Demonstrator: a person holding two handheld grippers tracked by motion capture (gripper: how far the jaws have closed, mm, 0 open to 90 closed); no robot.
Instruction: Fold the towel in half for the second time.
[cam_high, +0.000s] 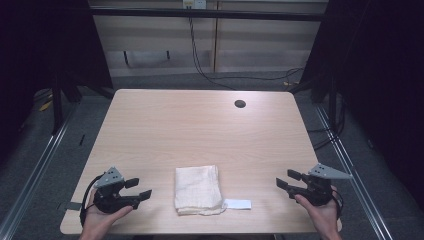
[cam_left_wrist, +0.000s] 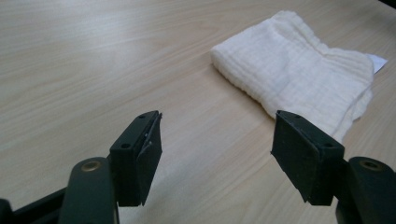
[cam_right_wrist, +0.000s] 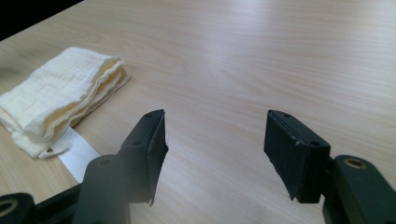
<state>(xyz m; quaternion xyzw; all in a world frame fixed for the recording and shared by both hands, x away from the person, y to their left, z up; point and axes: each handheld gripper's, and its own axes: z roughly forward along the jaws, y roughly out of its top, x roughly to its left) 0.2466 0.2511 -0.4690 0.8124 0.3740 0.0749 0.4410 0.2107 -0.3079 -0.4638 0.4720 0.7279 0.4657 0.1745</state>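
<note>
I have my left gripper (cam_high: 138, 190) low at the near left, cradled in my left hand (cam_high: 102, 215), its jaws spread wide with nothing between them. My right gripper (cam_high: 288, 179) sits at the near right in my right hand (cam_high: 320, 212), jaws also standing apart and empty. Both point inward toward each other, forearms entering from the bottom edge

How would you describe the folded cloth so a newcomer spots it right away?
Start at the light wooden table and look to its near edge, midway between the two grippers. The folded cloth lies there, cream and waffle-textured, folded into a thick square. Unlike the flat white label touching its right corner, it is soft and layered.
</note>
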